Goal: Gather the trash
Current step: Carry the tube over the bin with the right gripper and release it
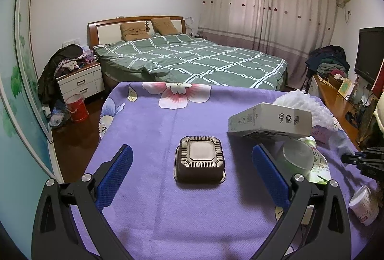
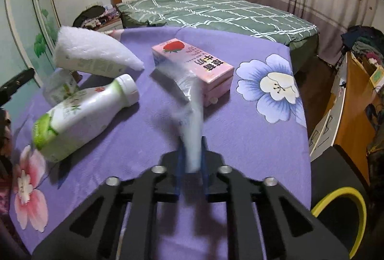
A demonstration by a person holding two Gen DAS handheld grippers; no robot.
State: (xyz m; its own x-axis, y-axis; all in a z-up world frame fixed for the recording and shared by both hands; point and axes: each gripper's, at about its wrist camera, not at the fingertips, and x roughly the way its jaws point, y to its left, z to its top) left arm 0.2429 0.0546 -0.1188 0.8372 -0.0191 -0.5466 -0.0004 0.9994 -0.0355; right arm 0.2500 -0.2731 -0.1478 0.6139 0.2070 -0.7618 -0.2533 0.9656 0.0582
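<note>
My left gripper [image 1: 192, 161] hovers low over the bench [image 1: 153, 212], jaws spread wide around one upturned black tray [image 1: 200, 162], not touching. My right gripper [image 2: 192, 152] is clenched on one blurred clear wrapper [image 2: 189, 106]. One bottle [image 2: 81, 116], one pink carton [image 2: 194, 68] lie ahead.

Purple cloth [image 1: 192, 212] with big pink and blue flowers

Dark brown ribbed tray [image 1: 199, 162] in the middle of the cloth; pink carton [image 2: 194, 68] with a red strawberry, white bottle [image 2: 84, 116] with green leaves; beyond the cloth, green bed cover [image 1: 192, 58] with white checks.
</note>
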